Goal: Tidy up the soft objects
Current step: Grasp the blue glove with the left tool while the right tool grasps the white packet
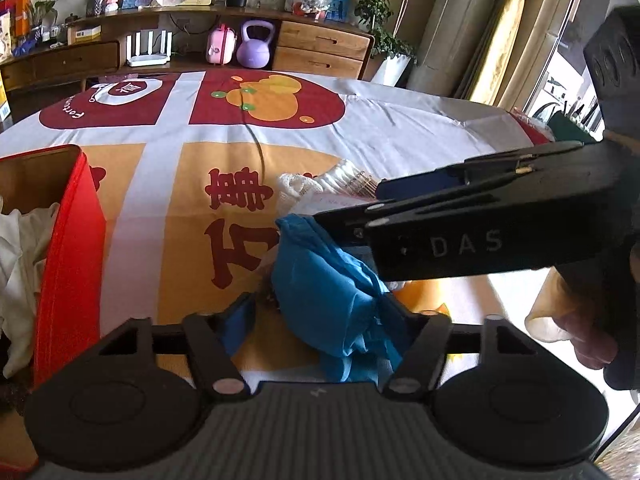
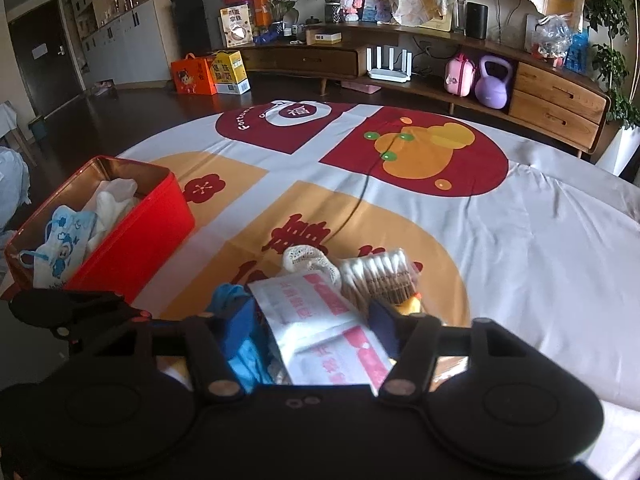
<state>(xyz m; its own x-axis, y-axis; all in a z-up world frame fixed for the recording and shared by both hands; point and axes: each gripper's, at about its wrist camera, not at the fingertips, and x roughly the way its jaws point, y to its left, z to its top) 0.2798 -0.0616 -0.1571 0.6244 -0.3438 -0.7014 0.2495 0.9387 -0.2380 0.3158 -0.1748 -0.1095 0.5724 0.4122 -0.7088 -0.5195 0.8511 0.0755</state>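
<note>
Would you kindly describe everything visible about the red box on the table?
The red box is a rectangular, open-topped container with glossy red outer walls and a golden-brown inside; it looks like metal. It stands upright on the tablecloth, left of the pile of items. Inside lie white cloth and a white-and-blue cartoon-printed pouch. Neither gripper touches it.

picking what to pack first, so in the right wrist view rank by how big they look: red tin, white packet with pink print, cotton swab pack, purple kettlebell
1. red tin
2. white packet with pink print, though nearness to the camera inflates it
3. cotton swab pack
4. purple kettlebell, which is far off, so its real size is unsure
</note>
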